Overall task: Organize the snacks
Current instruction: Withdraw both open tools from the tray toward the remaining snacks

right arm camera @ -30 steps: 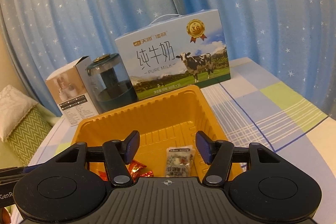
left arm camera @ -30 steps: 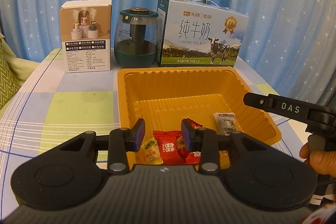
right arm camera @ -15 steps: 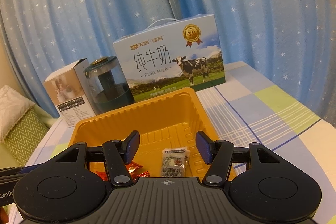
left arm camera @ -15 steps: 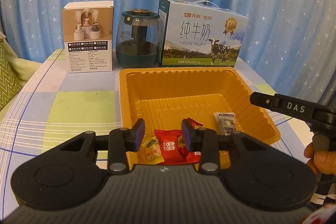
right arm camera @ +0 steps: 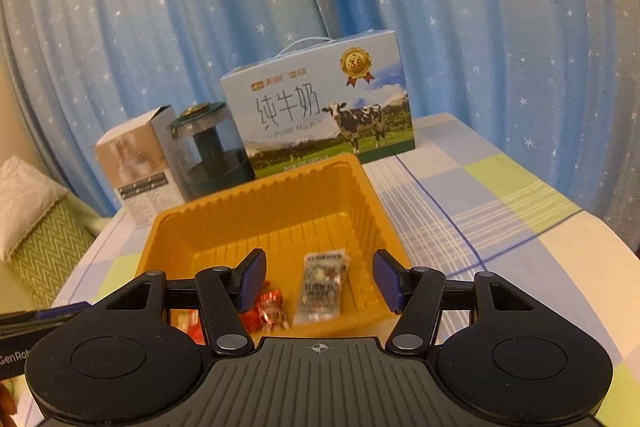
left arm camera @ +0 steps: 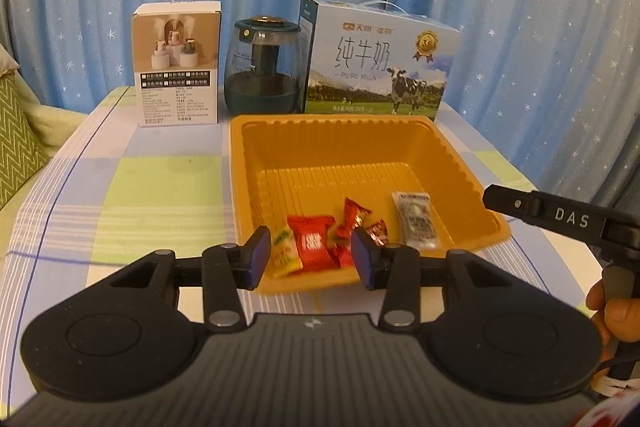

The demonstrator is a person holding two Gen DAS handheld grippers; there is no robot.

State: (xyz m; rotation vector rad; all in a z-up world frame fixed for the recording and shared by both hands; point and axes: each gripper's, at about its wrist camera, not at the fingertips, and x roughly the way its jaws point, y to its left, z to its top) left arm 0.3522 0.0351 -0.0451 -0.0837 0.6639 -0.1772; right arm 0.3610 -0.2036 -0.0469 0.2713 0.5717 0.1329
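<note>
The orange tray [left arm camera: 460, 163] was set on the checked tablecloth [left arm camera: 132, 187], and all the snacks were found at its near end. The clear sachet [left arm camera: 416, 219] lay flat, long axis running away from the camera. One sachet, one yellow-green candy [left arm camera: 285, 251] and about four red candies [left arm camera: 314, 243] were counted. The left gripper [left arm camera: 308, 255] was opening with nothing held; the right gripper [right arm camera: 320, 279] was held apart and empty. Compared with a second earlier, both grippers had been drawn back, and more of the tray was seen.
</note>
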